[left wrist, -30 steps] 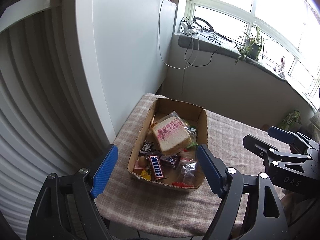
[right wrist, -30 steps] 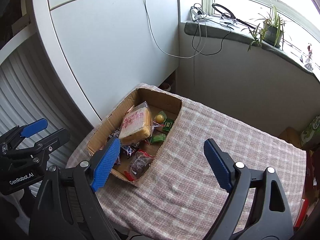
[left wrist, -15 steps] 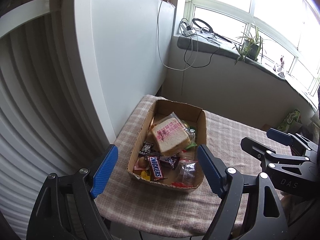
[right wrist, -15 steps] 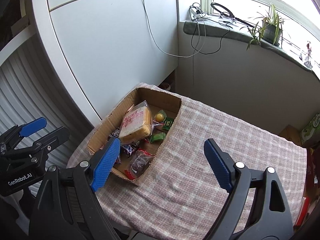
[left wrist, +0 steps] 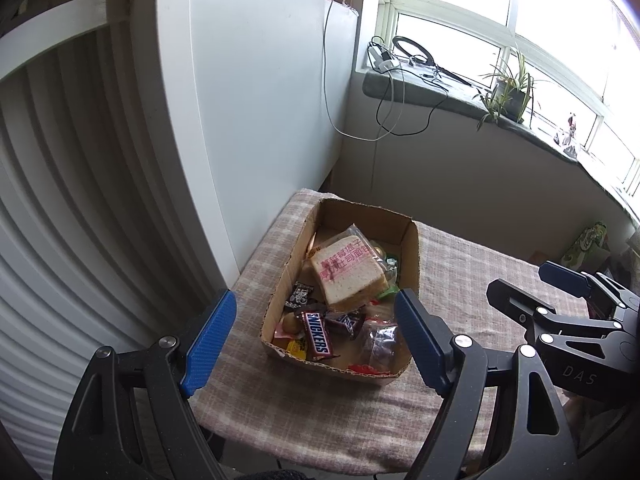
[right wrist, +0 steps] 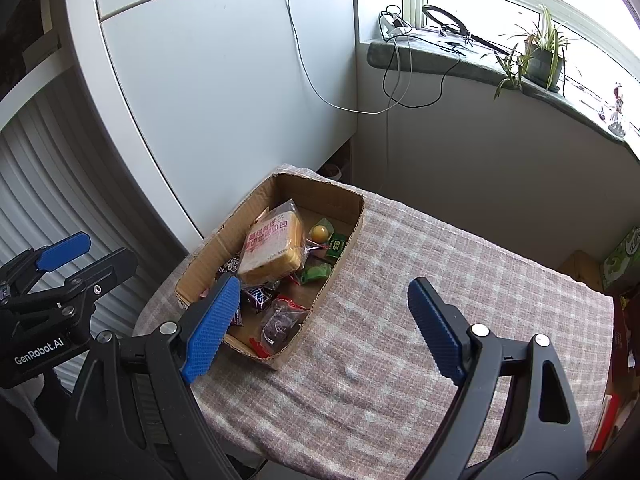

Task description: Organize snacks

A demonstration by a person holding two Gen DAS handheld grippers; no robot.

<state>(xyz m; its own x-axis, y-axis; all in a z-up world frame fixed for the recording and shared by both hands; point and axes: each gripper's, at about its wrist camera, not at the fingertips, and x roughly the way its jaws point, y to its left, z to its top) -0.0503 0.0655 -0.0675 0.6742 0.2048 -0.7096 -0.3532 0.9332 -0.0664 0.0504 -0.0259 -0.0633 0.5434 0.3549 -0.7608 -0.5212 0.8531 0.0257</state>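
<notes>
Cardboard box [left wrist: 412, 258] of snacks on checked cloth [left wrist: 304, 404], bagged bread [left wrist: 348, 276] atop, possibly sliced, left claw [left wrist: 314, 342] wide apart

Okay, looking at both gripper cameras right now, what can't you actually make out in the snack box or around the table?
- Snacks under the bagged bread: hidden beneath it in both views.
- Near left corner of the cardboard box: right wrist view, covered by the right gripper, which is open.
- Small green packets: print too small to read.
- Table near edge: left wrist view, blocked by the open left gripper.
</notes>
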